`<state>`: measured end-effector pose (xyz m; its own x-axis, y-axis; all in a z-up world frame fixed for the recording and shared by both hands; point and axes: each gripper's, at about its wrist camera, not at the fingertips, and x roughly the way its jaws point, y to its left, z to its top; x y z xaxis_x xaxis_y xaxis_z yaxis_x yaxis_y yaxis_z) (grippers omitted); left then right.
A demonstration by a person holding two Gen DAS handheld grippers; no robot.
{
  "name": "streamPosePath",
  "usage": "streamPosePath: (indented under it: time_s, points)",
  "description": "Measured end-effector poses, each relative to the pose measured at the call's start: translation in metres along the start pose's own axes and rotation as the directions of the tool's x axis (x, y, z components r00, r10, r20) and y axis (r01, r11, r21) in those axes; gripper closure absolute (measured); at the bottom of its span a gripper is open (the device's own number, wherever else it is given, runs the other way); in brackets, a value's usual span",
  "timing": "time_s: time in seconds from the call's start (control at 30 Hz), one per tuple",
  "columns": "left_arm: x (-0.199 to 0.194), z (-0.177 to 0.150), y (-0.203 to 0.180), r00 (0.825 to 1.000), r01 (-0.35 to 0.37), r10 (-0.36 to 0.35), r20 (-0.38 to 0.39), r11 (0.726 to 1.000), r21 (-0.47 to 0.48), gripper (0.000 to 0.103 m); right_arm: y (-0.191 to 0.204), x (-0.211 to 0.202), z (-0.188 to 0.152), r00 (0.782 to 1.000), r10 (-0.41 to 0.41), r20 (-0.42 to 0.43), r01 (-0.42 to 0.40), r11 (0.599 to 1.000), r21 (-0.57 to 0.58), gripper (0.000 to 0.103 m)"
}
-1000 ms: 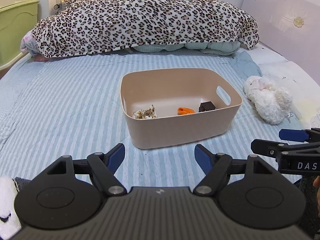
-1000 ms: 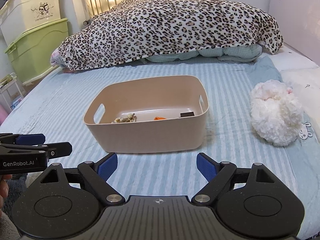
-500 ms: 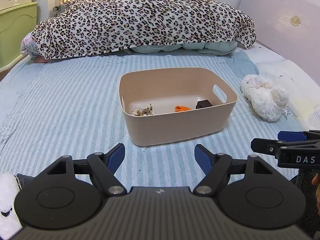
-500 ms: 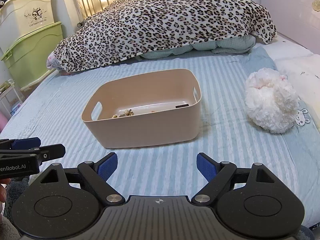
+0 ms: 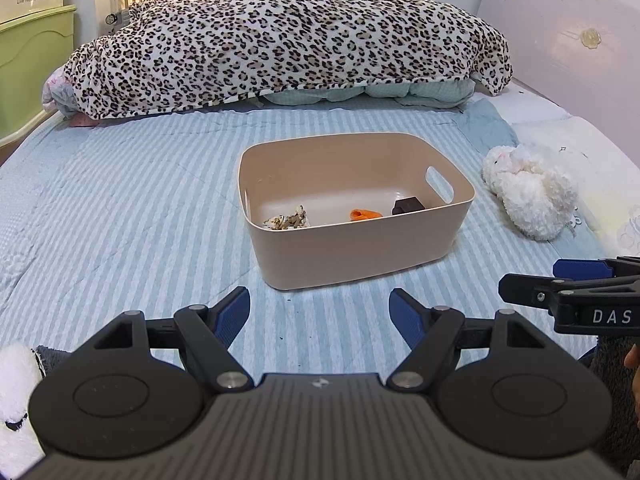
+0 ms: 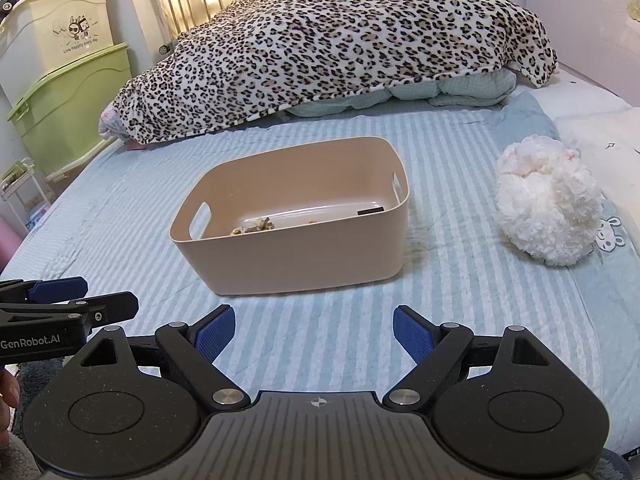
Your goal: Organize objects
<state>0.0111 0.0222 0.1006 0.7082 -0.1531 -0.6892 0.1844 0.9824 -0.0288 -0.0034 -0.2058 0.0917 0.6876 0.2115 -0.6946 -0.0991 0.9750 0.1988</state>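
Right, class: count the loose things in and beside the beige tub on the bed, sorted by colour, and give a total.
White, fluffy toy on the sheet beside the tub: 1
Orange piece in the tub: 1
Dark block in the tub: 1
Speckled beige clump in the tub: 1
Total: 4

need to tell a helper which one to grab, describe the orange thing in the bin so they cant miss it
On the striped blue bed sheet sits a beige plastic bin. On its floor, the orange piece lies between a speckled brownish clump and a dark block. It is the only bright orange item.
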Motion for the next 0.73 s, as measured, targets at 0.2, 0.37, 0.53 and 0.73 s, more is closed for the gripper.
streamPosePath:
  time_s: [0.2, 0.37, 0.53, 0.73]
  points:
    - [-0.0051, -0.0008, -0.0021, 1.000, 0.017, -0.017, 0.006, 1.000, 0.008, 0.026, 0.0008, -0.0011, 0.0016, 1.000, -0.001, 0.000, 0.001, 1.000, -0.006, 0.015]
    - [-0.0067, -0.0008, -0.0029, 1.000, 0.011, -0.012, 0.008, 1.000, 0.004, 0.023, 0.0009, -0.0010, 0.0018, 1.000, -0.002, -0.002, 0.002, 1.000, -0.005, 0.015]
    - [-0.0078, -0.0008, -0.0028, 1.000, 0.011, -0.011, 0.010, 1.000, 0.004, 0.022, 0.0024, -0.0013, 0.0016, 1.000, -0.001, -0.003, 0.001, 1.000, -0.005, 0.015]
    - [-0.0095, 0.0006, -0.0020, 1.000, 0.025, -0.025, 0.012, 1.000, 0.000, 0.022, 0.0031, 0.0003, 0.0019, 1.000, -0.004, -0.005, 0.004, 1.000, -0.003, 0.015]
